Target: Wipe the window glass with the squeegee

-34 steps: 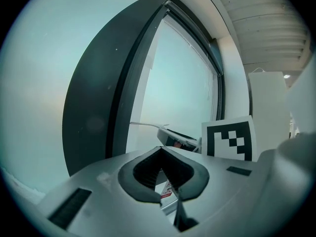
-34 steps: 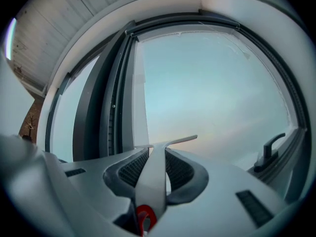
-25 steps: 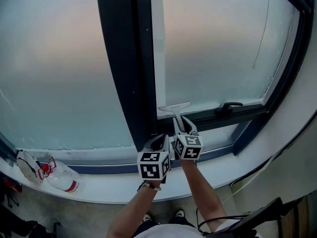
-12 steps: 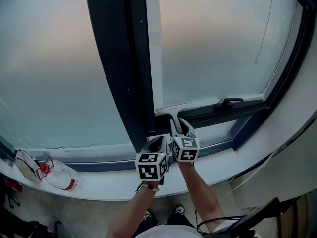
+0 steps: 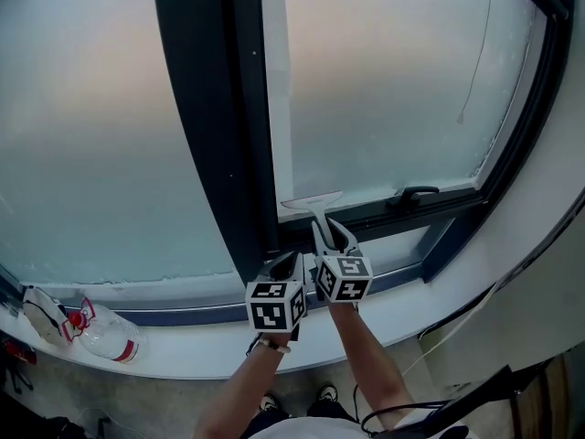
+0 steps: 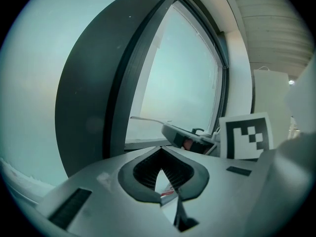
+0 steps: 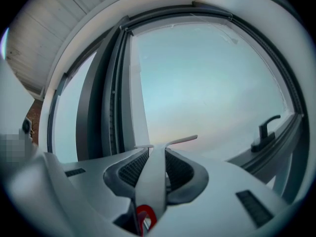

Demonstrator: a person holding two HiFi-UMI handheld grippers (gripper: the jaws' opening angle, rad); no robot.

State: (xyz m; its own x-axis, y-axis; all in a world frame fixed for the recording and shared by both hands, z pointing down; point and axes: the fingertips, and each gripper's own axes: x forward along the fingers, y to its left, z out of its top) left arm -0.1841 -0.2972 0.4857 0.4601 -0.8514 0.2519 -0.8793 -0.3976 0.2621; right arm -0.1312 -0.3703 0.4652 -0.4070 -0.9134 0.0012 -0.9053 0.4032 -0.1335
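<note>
The right gripper point(image 5: 334, 236) stays clamped on the white plastic squeegee point(image 5: 311, 200). Its blade has barely shifted, resting at the near-left corner of the frosted window glass point(image 5: 393, 90), so this stroke looks finished. The left gripper point(image 5: 285, 265) sits just beside it, closed and empty.

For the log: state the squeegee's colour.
The squeegee is white; the right gripper view shows it best.

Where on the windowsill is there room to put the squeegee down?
The sill is bare between the bottle and the left gripper, and again right of the right gripper holding the squeegee. The far left end is crowded.
</note>
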